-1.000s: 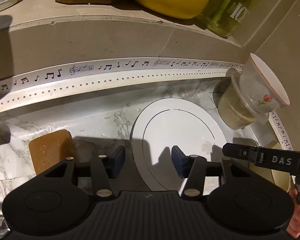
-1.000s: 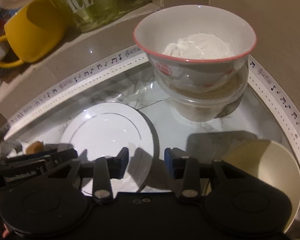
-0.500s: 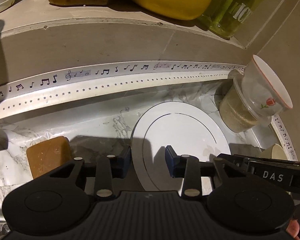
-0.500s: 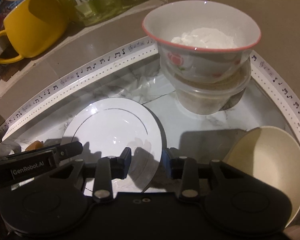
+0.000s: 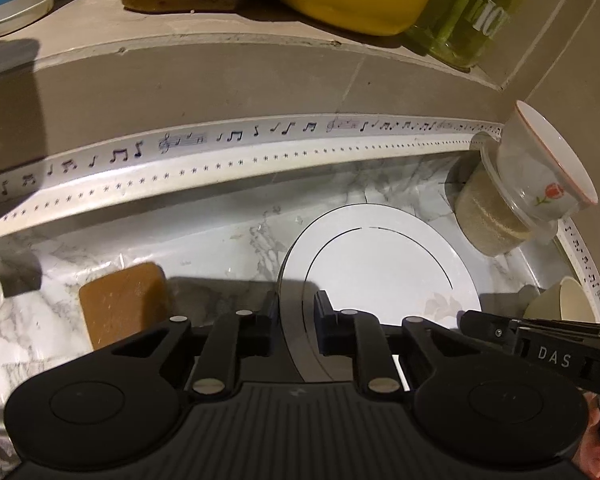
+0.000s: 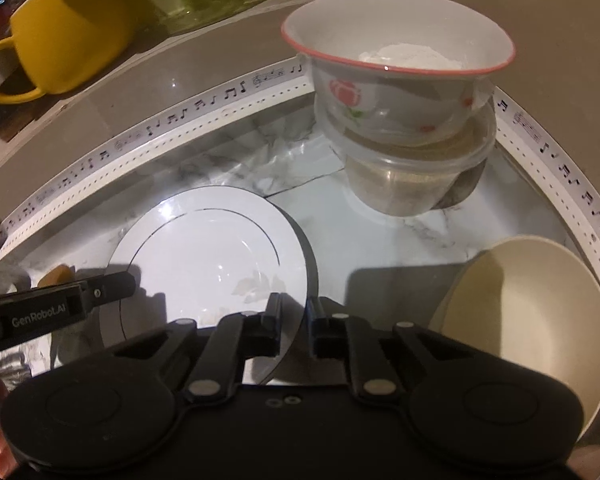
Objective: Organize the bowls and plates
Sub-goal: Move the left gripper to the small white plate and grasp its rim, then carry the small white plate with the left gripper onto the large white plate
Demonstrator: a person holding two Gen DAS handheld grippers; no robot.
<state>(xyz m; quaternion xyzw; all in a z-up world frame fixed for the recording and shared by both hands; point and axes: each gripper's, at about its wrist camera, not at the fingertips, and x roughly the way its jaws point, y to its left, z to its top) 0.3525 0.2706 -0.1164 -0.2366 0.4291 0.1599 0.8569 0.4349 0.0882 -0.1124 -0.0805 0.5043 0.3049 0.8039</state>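
A white plate (image 5: 384,268) with a thin dark ring lies on the marble counter; it also shows in the right wrist view (image 6: 212,260). My left gripper (image 5: 297,320) is closed on the plate's left rim. My right gripper (image 6: 293,320) is closed on the plate's right rim. A red-rimmed flowered bowl (image 6: 396,60) holding white powder sits on a clear lidded tub (image 6: 412,176) at the back right. A cream bowl (image 6: 528,312) lies tilted at the right, beside my right gripper.
A brown sponge (image 5: 124,300) lies left of the plate. A music-note strip (image 5: 236,148) edges the counter against the tiled wall. On the ledge above stand a yellow mug (image 6: 68,36) and a green glass jar (image 5: 460,12).
Both grippers' jaws have narrowed from wide apart to closed on opposite rims of the plate. Both grippers moved forward over the plate's edges.
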